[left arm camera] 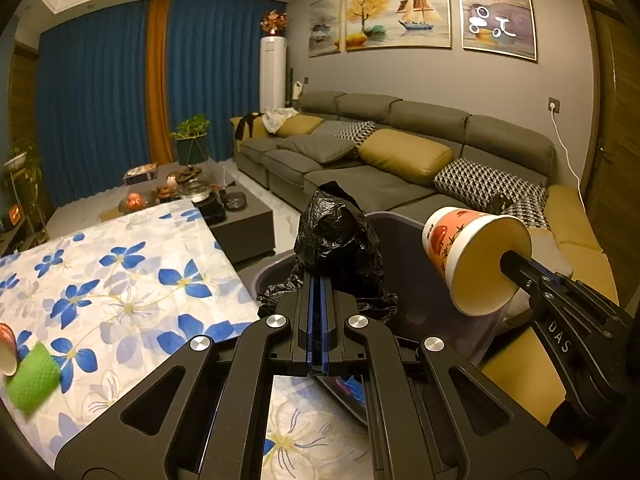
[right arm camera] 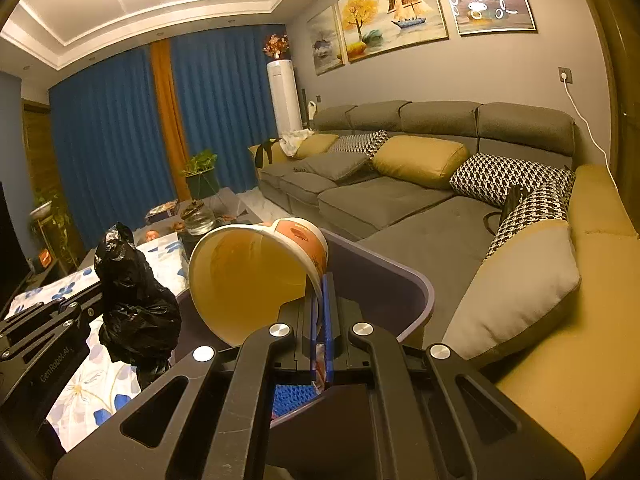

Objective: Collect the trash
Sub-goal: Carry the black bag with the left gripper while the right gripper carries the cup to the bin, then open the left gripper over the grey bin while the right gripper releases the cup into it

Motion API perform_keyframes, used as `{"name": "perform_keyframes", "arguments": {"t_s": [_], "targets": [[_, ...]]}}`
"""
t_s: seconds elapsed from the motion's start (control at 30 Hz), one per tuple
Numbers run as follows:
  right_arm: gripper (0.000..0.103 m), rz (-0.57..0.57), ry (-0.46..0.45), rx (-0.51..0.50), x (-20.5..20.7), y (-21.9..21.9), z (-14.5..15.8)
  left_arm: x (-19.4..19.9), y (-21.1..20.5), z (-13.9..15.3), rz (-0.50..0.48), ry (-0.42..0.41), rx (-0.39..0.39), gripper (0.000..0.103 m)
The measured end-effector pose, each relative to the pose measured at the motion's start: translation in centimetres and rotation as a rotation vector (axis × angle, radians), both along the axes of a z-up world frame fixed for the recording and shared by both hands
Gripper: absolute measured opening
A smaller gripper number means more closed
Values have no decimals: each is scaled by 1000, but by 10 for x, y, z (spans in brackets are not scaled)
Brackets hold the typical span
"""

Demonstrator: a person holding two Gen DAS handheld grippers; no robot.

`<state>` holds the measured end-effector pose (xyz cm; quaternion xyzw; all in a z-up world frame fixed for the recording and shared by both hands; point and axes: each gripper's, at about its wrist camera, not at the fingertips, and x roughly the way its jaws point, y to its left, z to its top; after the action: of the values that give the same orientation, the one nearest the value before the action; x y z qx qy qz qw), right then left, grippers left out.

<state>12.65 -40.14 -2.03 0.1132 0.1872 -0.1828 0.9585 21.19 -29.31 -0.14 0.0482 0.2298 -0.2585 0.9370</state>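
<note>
We see an orange-printed paper cup [right arm camera: 256, 276], tipped sideways, rim clamped in our right claw [right arm camera: 320, 304]; our left claw [left arm camera: 319, 280] pinches a black trash bag [left arm camera: 340, 236].

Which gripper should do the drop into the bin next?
Right. The right gripper already pinches the paper cup by its rim beside the purple bin. The left gripper is shut on the black bag.

We could not see the bin's [left arm camera: 404, 236] interior, which the black bag [left arm camera: 340, 236] and the right gripper's cup [left arm camera: 476, 256] screened. At the near left edge a second cup [left arm camera: 8, 350] was cut off. The far tabletop items [left arm camera: 176, 190] were too small to identify.
</note>
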Motion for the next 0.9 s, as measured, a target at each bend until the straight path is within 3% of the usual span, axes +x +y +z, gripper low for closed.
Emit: {"name": "perform_keyframes", "arguments": {"t_s": [0.9], "targets": [[4, -8, 44, 44, 17, -18, -12, 18, -15, -26, -48, 85, 16, 2]]}}
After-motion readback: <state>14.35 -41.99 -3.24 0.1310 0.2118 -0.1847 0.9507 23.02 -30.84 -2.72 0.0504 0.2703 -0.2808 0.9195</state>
